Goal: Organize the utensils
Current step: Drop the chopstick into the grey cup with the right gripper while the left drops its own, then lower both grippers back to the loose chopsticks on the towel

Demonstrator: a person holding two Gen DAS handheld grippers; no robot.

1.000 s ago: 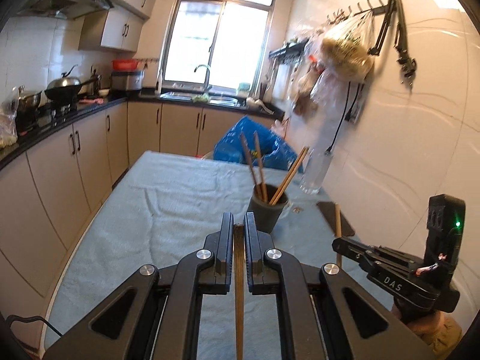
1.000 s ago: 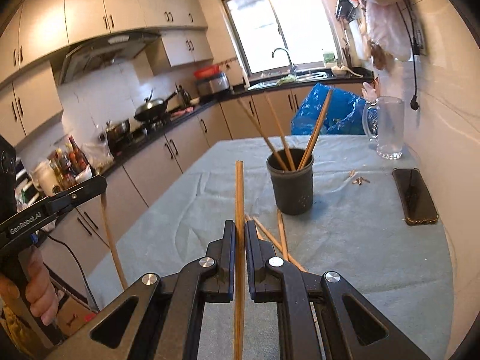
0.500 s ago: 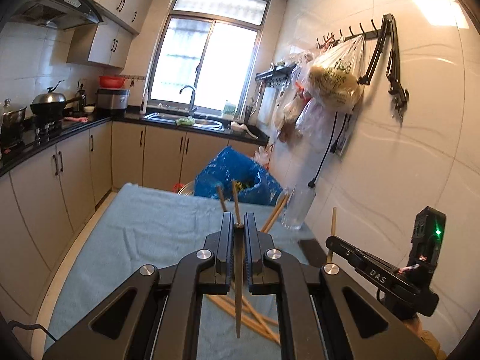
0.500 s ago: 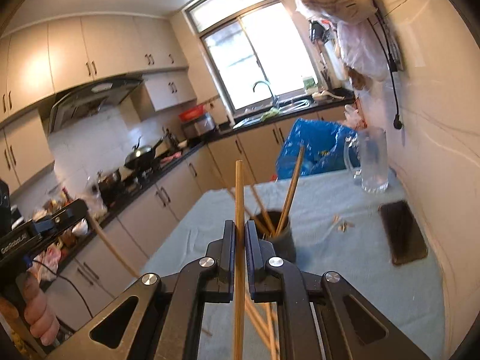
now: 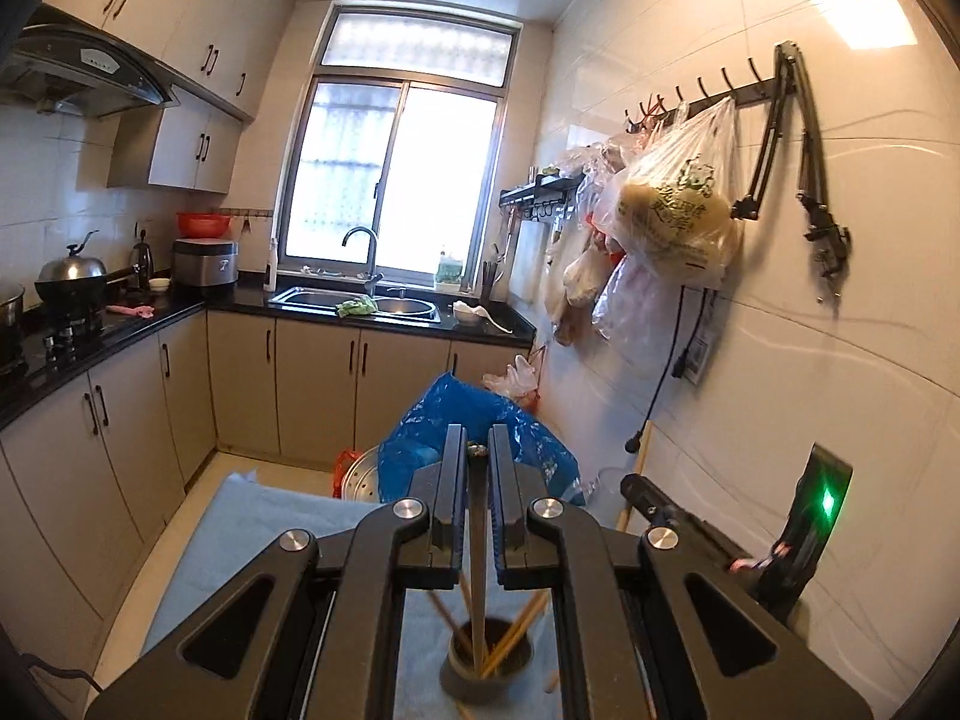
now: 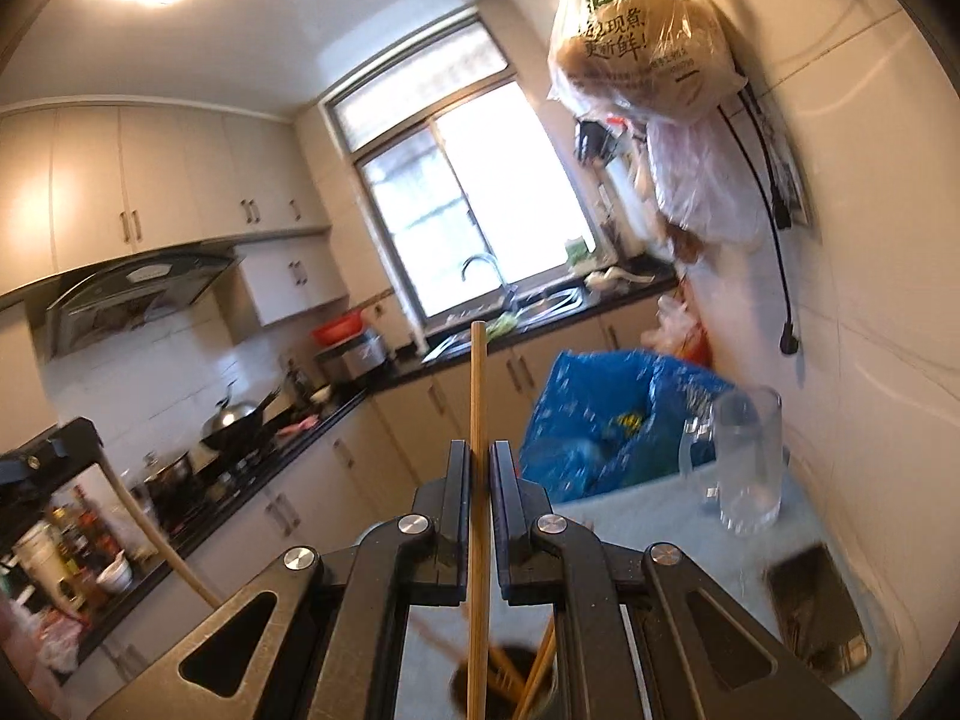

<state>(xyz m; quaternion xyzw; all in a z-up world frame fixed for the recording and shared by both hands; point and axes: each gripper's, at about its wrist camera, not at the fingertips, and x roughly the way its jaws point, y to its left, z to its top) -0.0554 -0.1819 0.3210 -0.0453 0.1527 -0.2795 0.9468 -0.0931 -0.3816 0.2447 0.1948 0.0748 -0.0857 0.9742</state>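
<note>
My left gripper point(image 5: 477, 441) is shut on a wooden chopstick point(image 5: 477, 576) that hangs down toward the mouth of a dark cup point(image 5: 486, 669). That cup holds several chopsticks and stands on the blue-clothed table point(image 5: 252, 540). My right gripper point(image 6: 478, 450) is shut on another chopstick point(image 6: 478, 396), which stands upright and sticks out above the fingertips. Its lower end runs down beside the cup point(image 6: 510, 681). Both grippers are above the cup. The left gripper point(image 6: 48, 462) shows at the right wrist view's left edge, and the right gripper point(image 5: 666, 513) at the left wrist view's right.
A glass mug point(image 6: 747, 462) and a dark phone point(image 6: 816, 618) lie on the table's right side by the tiled wall. A blue plastic bag point(image 5: 474, 432) sits beyond the table's far end. Bags hang from wall hooks point(image 5: 672, 216). Counters run along the left.
Both grippers have risen and moved forward with their chopsticks. The cup has dropped from the middle of each view to the bottom edge, under the fingers.
</note>
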